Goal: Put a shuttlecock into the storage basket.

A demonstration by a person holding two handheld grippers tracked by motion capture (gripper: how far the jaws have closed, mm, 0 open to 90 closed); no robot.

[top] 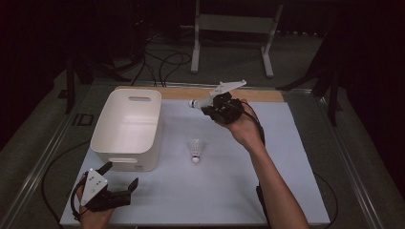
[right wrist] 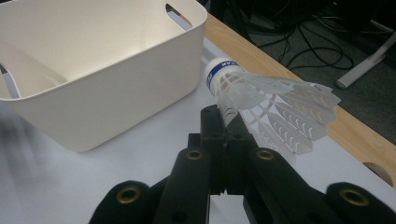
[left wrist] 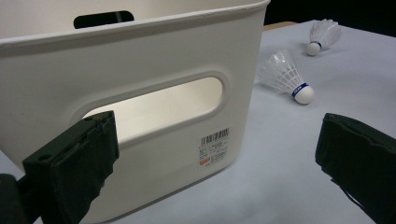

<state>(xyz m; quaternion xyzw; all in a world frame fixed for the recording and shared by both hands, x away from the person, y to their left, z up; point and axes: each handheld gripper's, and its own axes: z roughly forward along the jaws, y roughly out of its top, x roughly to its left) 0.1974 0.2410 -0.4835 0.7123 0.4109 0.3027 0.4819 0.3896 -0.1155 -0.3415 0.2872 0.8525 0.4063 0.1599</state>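
On the table [top: 267, 191]: a white mat covers the top, with one wooden strip along its far edge.
Bins: one, a white plastic bin [top: 126, 126] at the mat's left, upright, with a handle slot in each end wall and a barcode label on the near wall.
Shuttlecocks: two counted in the high view. One held shuttlecock [right wrist: 261, 100], one loose shuttlecock [top: 196, 150].
Held shuttlecock: raised above the far middle of the mat, just right of the bin's far corner, its blue-banded cork tip pointing toward the bin.
Loose shuttlecock: resting on the mat near the middle, right of the bin and apart from it, cork toward the person.
Right gripper [right wrist: 227, 122]: clenched on the held shuttlecock's skirt just behind the cork.
Left gripper [top: 119, 179]: released, jaws spread wide with nothing between them, at the near left corner of the mat just before the bin's near wall.
Hands: two, one on each gripper.
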